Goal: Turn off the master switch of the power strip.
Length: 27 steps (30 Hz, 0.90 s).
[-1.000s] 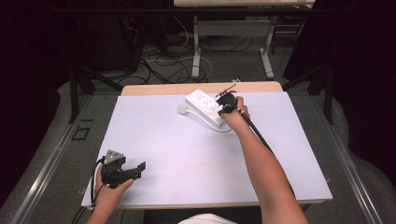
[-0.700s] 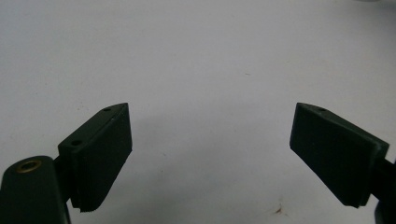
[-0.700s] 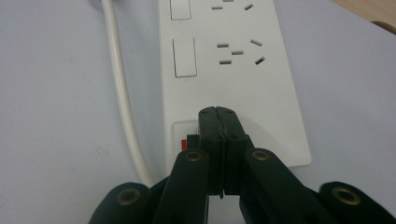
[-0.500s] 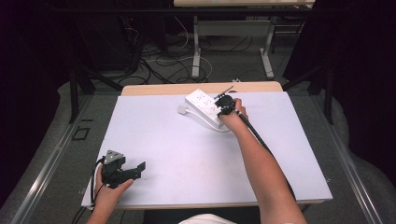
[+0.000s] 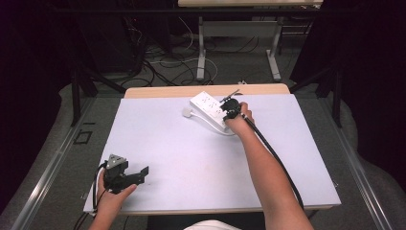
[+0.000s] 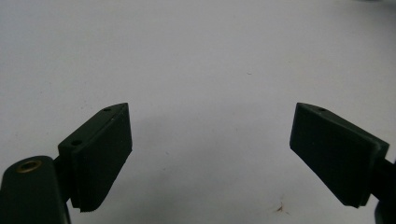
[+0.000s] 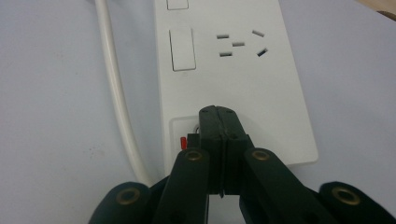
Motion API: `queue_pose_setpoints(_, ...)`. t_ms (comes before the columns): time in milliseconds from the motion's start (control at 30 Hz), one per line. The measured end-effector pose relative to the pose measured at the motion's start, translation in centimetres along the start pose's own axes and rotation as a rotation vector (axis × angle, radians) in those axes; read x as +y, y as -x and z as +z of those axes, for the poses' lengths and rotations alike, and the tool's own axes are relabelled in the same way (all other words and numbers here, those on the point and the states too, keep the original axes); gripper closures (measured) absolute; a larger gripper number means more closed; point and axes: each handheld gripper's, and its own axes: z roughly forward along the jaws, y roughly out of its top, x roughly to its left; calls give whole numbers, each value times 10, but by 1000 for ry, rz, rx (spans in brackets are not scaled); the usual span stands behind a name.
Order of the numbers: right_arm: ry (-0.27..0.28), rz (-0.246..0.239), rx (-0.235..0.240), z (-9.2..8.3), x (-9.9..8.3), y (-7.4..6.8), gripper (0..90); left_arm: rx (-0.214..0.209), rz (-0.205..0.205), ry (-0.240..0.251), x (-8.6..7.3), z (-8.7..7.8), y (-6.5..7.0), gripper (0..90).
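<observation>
A white power strip (image 5: 207,106) lies at the table's far middle, its white cable (image 7: 116,93) running along its left side in the right gripper view. My right gripper (image 5: 229,106) is shut, jaws pressed together with nothing between them. Its tips (image 7: 219,116) rest on the strip's nearest switch, where a small red mark (image 7: 183,141) shows. Farther along the power strip (image 7: 243,79) are another rocker switch (image 7: 181,49) and a socket. My left gripper (image 5: 139,175) rests at the front left of the table, wide open (image 6: 210,154) over bare white surface.
The white table (image 5: 191,158) has a wooden strip along its far edge. A white plug (image 5: 186,112) lies left of the strip. Beyond the table are loose cables on the floor and desk legs. A black cable (image 5: 277,163) trails along the right forearm.
The right gripper has edged slightly down onto the near end of the power strip. The left hand and gripper have not moved.
</observation>
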Motion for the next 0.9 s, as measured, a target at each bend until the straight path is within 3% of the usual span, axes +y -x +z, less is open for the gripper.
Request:
queue_pose_setpoints(33, 0, 0, 0, 0, 0, 0, 900, 0, 5, -5, 0, 0, 0, 129)
queue_pose_setpoints(67, -42, -6, -9, -3, 1, -1, 900, 1, -1, -4, 0, 0, 0, 129)
queue_pose_setpoints(100, -21, -7, 7, -2, 1, 1, 900, 1, 1, -4, 0, 0, 0, 129)
queue_pose_setpoints(133, -57, -10, -9, -4, 3, 1, 900, 0, 3, -3, 0, 0, 0, 129)
queue_pose_setpoints(167, -19, 3, -23, -4, 3, 0, 895, 0, 2, -4, 0, 0, 0, 129)
queue_pose_setpoints(233, -3, 3, -12, -3, 3, 1, 880, 0, 1, -6, 0, 0, 0, 129)
queue_pose_setpoints(300, -40, 7, -15, -5, 4, 2, 872, 0, -2, -4, 0, 1, 0, 129)
queue_pose_setpoints(600, -25, 55, -4, -8, 4, 1, 843, -3, -3, -2, 0, 1, 0, 129)
queue_pose_setpoints(900, -6, 37, 6, -8, 4, 2, 776, -1, -4, 5, 1, 3, 1, 129)
